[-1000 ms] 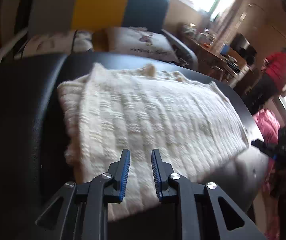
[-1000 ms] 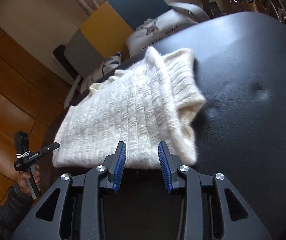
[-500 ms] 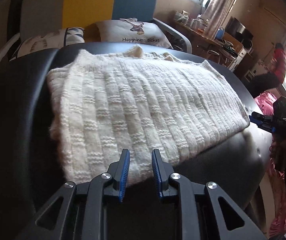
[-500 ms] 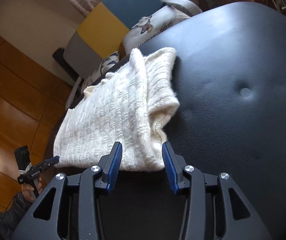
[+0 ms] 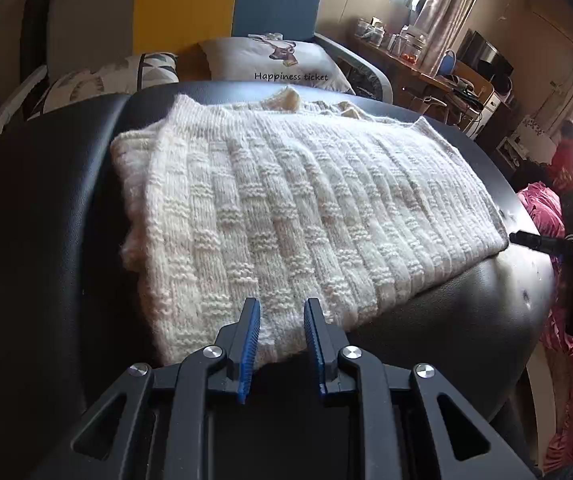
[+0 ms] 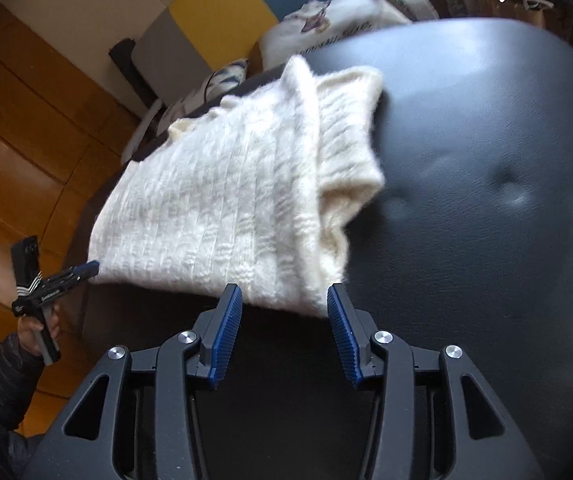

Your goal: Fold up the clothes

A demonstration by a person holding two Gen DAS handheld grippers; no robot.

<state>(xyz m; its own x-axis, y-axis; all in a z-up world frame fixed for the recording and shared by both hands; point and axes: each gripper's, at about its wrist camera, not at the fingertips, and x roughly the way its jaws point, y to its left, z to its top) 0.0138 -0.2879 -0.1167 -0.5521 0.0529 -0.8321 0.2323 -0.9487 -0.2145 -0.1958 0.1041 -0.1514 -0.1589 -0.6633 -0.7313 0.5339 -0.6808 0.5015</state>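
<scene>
A cream knitted sweater (image 5: 286,216) lies folded on a black padded leather surface (image 5: 34,240). My left gripper (image 5: 280,310) is open and empty, its blue-padded fingers just over the sweater's near edge. In the right wrist view the same sweater (image 6: 238,196) lies ahead, with a folded layer along its right side. My right gripper (image 6: 284,296) is open wider and empty, its fingertips at the sweater's near edge. The left gripper also shows in the right wrist view (image 6: 82,270), at the sweater's left corner.
The black surface (image 6: 486,200) stretches to the right with button dimples. Behind it stand a yellow, grey and blue sofa back (image 5: 182,8) and printed cushions (image 5: 282,60). A cluttered wooden desk (image 5: 418,68) and pink cloth (image 5: 566,320) are at the right. A wooden floor (image 6: 14,128) lies at the left.
Both grippers have drawn back toward the sweater's near edges. The right jaws have opened wider. The sweater lies still.
</scene>
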